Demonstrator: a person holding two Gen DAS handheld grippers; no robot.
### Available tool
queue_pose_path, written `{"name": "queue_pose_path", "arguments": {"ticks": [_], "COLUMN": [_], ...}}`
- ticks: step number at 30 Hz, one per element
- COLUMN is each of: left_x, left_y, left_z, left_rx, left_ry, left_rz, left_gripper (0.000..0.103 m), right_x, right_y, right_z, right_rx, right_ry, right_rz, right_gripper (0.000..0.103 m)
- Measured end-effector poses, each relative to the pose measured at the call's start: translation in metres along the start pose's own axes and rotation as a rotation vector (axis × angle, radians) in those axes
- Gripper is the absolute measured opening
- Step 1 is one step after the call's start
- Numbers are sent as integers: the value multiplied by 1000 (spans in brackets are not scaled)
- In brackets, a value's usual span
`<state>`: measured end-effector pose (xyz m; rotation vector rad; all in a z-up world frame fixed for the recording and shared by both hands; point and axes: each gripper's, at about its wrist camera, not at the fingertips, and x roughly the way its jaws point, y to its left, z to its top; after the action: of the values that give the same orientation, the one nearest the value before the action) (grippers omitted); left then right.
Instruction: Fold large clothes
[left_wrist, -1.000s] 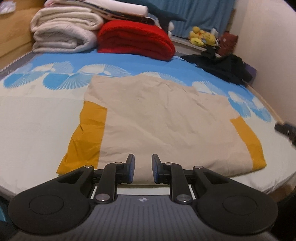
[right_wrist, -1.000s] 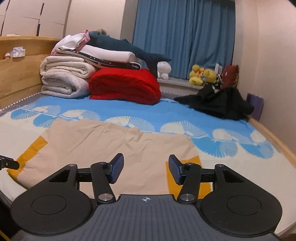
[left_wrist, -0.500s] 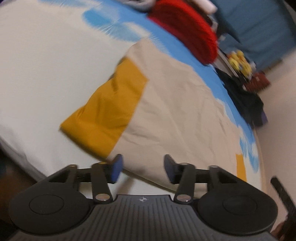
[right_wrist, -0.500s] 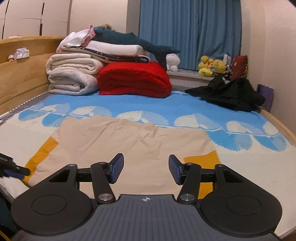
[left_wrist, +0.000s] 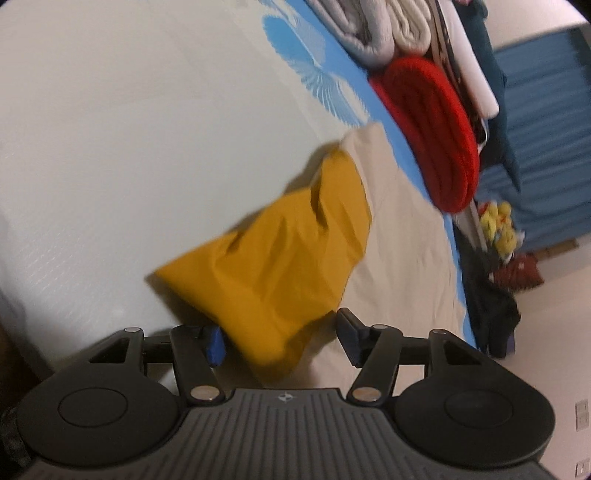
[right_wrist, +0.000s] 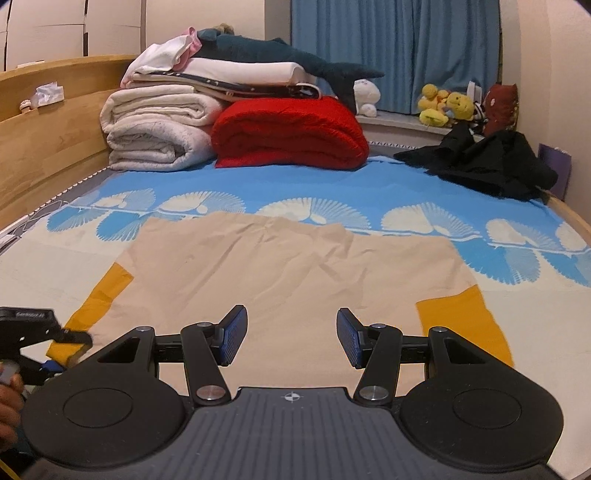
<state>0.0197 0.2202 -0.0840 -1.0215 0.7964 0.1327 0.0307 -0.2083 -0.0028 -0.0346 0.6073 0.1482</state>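
My left tongs (left_wrist: 280, 338), just opening, straddle the beige shirt's (right_wrist: 295, 266) mustard sleeve (left_wrist: 284, 266) ungripped; my right tongs (right_wrist: 291, 341) hover half-open over its hem, empty.

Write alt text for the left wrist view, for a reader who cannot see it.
The open left gripper straddles the near corner of the shirt's mustard-yellow sleeve; the pads are not pressing it. The beige shirt lies flat on the bed, with a folded red blanket beyond; the view is tilted.
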Motion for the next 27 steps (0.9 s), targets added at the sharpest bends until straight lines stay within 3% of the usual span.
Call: {"name": "queue_pose_path", "arguments": {"ticks": [8, 10, 13, 18, 23, 27], "left_x": [16, 18, 7, -39, -89, -113], "left_y": [4, 3, -5, -36, -64, -72], "left_z": [7, 8, 9, 15, 13, 11], "left_rx": [-91, -88, -28, 90, 272, 319], "left_ry": [-115, -99, -101, -144, -239, -262], "left_rz": [-33, -32, -49, -61, 54, 98], "left_gripper": [61, 27, 16, 10, 9, 9], "right_x": [2, 2, 4, 12, 26, 50], "right_y": [7, 9, 15, 30, 52, 62], "right_z": [-5, -6, -7, -5, 0, -1], "right_rx": [5, 3, -5, -7, 37, 162], "right_ry": [18, 24, 36, 47, 74, 176], "right_rz": [74, 88, 99, 117, 188, 311], "right_gripper": [55, 55, 55, 55, 55, 53]}}
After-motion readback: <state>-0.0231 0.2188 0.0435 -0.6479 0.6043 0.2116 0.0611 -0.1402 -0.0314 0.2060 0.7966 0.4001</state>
